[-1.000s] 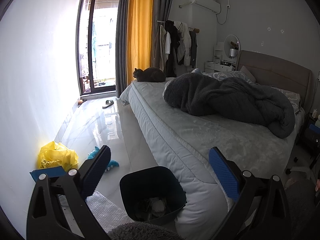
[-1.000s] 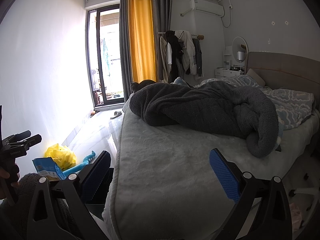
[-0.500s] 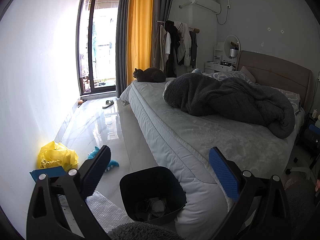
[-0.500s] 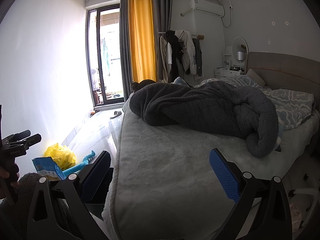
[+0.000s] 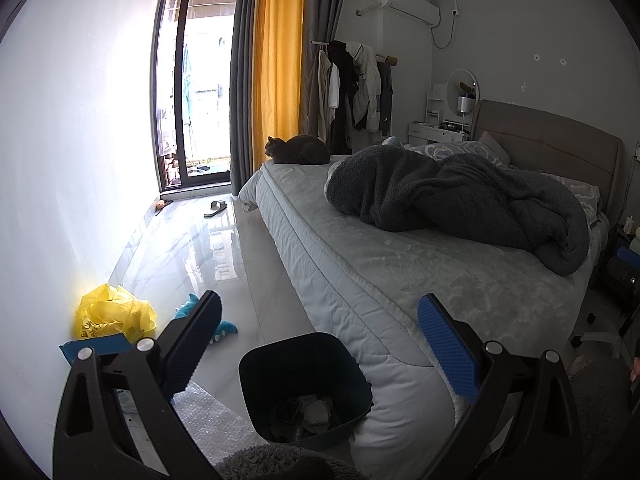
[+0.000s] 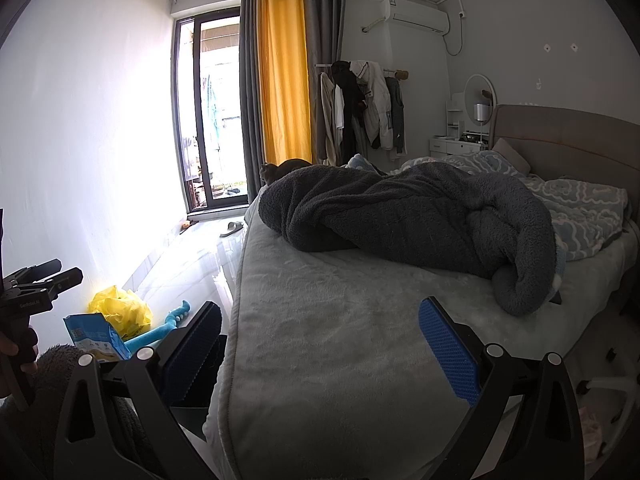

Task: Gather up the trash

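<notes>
Both my grippers, left (image 5: 318, 344) and right (image 6: 320, 346), gape empty; yellow bag (image 5: 114, 316) lies crumpled by the wall left of the bin (image 5: 304, 388), likely light, limp, slippery, so pinch a bunched fold.

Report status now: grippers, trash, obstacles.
Left gripper open, right gripper open, both empty. Yellow bag on floor by wall. Bin beside bed.

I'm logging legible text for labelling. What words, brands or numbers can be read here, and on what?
"GenRobot.AI": on the left gripper body, seen from the right wrist view.
Blue snack bag: print too small to read.
Yellow plastic bag: dark print, blurred.
Air conditioner: label unreadable.
</notes>
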Motion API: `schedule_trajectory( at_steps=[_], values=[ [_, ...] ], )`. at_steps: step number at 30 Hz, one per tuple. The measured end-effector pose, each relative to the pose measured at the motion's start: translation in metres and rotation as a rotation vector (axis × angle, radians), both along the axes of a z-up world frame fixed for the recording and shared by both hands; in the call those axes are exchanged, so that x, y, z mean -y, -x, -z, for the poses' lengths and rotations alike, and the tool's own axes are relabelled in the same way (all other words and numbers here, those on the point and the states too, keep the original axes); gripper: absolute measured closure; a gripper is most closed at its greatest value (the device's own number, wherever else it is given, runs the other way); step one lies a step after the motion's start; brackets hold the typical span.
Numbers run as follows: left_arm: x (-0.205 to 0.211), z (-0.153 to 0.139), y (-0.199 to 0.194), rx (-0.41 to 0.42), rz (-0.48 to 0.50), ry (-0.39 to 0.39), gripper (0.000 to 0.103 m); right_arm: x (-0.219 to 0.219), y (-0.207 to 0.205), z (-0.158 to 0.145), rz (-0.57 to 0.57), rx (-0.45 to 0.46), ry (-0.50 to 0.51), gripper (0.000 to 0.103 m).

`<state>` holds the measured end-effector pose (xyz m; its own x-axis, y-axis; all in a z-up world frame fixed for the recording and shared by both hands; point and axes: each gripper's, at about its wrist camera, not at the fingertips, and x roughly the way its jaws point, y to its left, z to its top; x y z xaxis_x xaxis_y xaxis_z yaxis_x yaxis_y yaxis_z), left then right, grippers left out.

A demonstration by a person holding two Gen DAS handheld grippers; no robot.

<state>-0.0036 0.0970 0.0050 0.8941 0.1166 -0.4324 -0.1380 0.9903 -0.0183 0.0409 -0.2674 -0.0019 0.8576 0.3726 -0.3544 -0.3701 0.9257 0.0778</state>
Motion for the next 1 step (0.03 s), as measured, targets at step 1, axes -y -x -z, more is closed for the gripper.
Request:
schedule_trajectory(
  at_steps=[1],
  values=[
    [-0.0001,0.0000,0.0000,-0.001,0.000,0.001,0.003,0.0000,-0.0001,0.0000,0.000,0.000,0.000,0.003]
  ],
)
